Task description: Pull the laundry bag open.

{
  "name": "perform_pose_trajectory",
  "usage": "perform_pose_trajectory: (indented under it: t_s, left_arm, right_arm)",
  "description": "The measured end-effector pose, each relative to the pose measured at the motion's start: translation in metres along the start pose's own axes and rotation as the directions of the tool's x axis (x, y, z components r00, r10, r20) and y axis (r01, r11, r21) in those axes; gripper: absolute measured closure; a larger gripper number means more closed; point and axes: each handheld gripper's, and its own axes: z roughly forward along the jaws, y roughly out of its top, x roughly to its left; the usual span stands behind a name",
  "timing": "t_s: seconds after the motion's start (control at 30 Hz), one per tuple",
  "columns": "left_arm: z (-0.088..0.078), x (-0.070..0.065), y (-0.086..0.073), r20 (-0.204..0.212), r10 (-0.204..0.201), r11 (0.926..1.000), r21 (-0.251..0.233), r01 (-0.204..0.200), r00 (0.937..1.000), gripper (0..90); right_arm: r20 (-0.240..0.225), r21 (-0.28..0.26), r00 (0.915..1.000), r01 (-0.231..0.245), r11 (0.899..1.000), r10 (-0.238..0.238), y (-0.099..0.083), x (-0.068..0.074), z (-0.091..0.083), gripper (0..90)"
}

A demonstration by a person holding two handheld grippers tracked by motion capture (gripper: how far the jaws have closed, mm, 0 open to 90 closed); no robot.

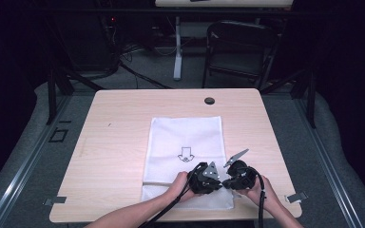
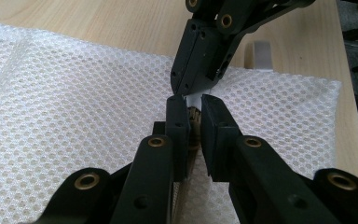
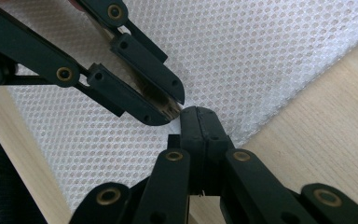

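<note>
Mesh laundry bag (image 1: pixel 185 142) lies flat on the desk (image 1: pixel 114 142), its white netting running from the middle toward the six-o'clock edge, a black arrow print (image 1: pixel 186 154) on top. Both tools meet over its near end, at about five o'clock from the arrow. The right tool (image 3: pixel 200 116) is fully shut, pinching the white strip at the bag's edge seam, where the zip seems to run. The left tool (image 2: pixel 193 109) has its jaws nearly together around a small brass-coloured piece, probably the zipper pull; whether the pads truly press on it I cannot tell. The step in hand looks like working the zipper. To do it well, the right tool should anchor the seam firmly and stay put, while the left draws the pull straight along the zip line, low and steady, so the netting neither bunches nor snags. The person's hands (image 1: pixel 180 187) come in from six o'clock.
</note>
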Motion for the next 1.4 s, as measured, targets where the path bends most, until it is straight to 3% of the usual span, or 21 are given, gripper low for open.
perform_pose_trajectory:
  t_s: [0.5,0.7,0.9,0.97,1.07,1.1,1.4]
  left_arm:
    - [-0.004,0.001,0.0,0.013,0.025,0.9996,0.013,-0.026,0.9996,82.4]
    - [-0.009,0.003,-0.004,0.004,0.02,0.9996,0.019,-0.02,0.9998,82.3]
    - [-0.011,0.004,-0.005,0.013,0.022,0.9997,0.013,-0.022,0.9997,82.3]
    - [-0.012,0.005,-0.006,0.019,0.018,0.9998,0.011,-0.019,0.9997,82.3]
    - [-0.013,0.005,-0.007,0.014,0.025,0.9996,0.014,-0.025,0.9996,82.3]
    - [-0.014,0.005,-0.007,0.019,0.023,0.9996,0.017,-0.024,0.9996,82.3]
    - [-0.019,0.006,-0.011,0.014,0.013,0.9999,0.004,-0.013,0.9998,82.2]
  right_arm:
    - [0.0,-0.006,1.0,-0.001,1.0,0.001,-0.001,0.0,0.0,90.0]
    - [0.003,0.003,1.0,0.005,1.0,-0.005,0.0,0.0,0.0,90.0]
    - [-0.012,-0.017,0.9997,-0.021,1.0,0.021,0.0,0.002,0.001,90.0]
    - [0.003,-0.003,1.0,0.003,1.0,-0.003,-0.001,0.0,0.0,90.0]
    - [0.002,-0.004,1.0,0.004,1.0,-0.004,-0.001,0.0,0.0,90.0]
    - [-0.015,-0.018,0.9998,-0.016,1.0,0.016,-0.001,0.002,0.001,90.0]
    - [0.0,-0.008,1.0,-0.004,1.0,0.004,0.0,0.002,0.0,90.0]
